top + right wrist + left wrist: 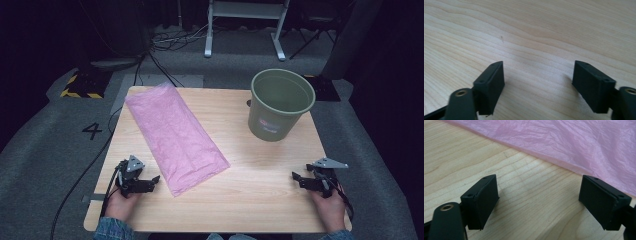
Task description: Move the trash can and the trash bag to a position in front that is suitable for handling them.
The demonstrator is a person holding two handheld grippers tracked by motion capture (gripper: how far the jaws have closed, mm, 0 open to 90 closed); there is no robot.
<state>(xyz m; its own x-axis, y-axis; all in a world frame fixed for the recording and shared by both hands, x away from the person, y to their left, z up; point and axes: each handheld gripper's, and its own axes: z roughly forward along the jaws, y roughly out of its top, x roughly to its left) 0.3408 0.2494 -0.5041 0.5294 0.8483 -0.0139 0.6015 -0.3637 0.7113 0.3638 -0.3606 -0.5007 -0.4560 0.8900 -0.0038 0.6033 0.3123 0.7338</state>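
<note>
Two grippers are resting low at the near edge of the table (280, 165), one in each hand, and both are standing with their jaws spread apart and nothing between them. The left gripper (150, 181) is pointing toward the pink plastic bag (172, 134), its tips lying just beside the bag's near corner without touching it; in the left gripper view the bare wood is showing between the two black jaws, and the bag's long edge (564, 147) is running across just beyond them. That placement is probably setting up a pinch on the thin film, since a flat bag is easiest to lift from an edge. The right gripper (300, 180) is sitting well apart from the bag on the other side, over plain wood, likely waiting to help once the film is lifted.

Farther out, the bag is lying flat and diagonal across the left half of the table, its far end reaching the back edge. An olive green bucket (280, 102) is standing upright and empty near the far right corner, perhaps waiting to be lined.
</note>
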